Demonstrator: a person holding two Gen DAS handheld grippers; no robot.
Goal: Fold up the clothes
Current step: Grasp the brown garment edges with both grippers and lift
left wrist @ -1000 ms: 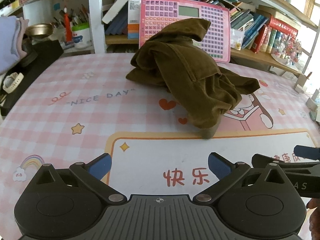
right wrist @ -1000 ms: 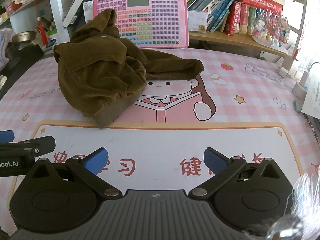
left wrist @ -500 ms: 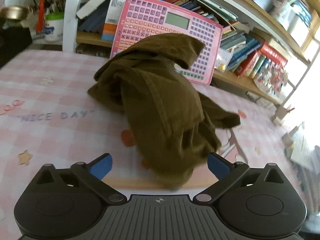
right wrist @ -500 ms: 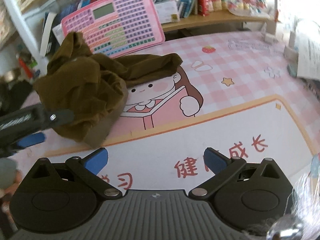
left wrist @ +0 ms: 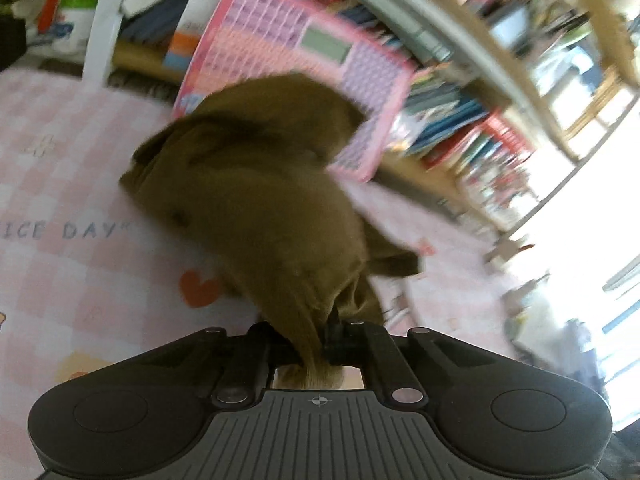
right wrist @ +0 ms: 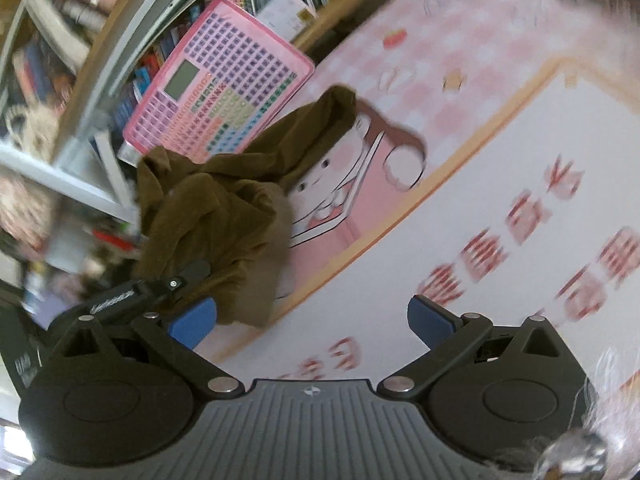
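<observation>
A crumpled olive-brown garment [left wrist: 256, 200] lies in a heap on the pink checked table mat [left wrist: 72, 184]. My left gripper [left wrist: 316, 344] is shut on the garment's near hem, and the cloth runs from the jaws up into the heap. In the right wrist view the garment [right wrist: 224, 216] lies at the left, with the left gripper's arm [right wrist: 140, 292] against its lower edge. My right gripper [right wrist: 312, 316] is open and empty, tilted above the white part of the mat [right wrist: 460, 248], to the right of the garment.
A pink keypad toy board [left wrist: 304, 64] leans against the bookshelf [left wrist: 472, 128] right behind the garment; it also shows in the right wrist view [right wrist: 216, 88]. Books and clutter fill the shelves. A white shelf post [left wrist: 100, 24] stands at the back left.
My left gripper moved forward to the garment and shut on its near hem. My right gripper stayed open, swung to the right and tilted. Both views are now blurred by motion.
</observation>
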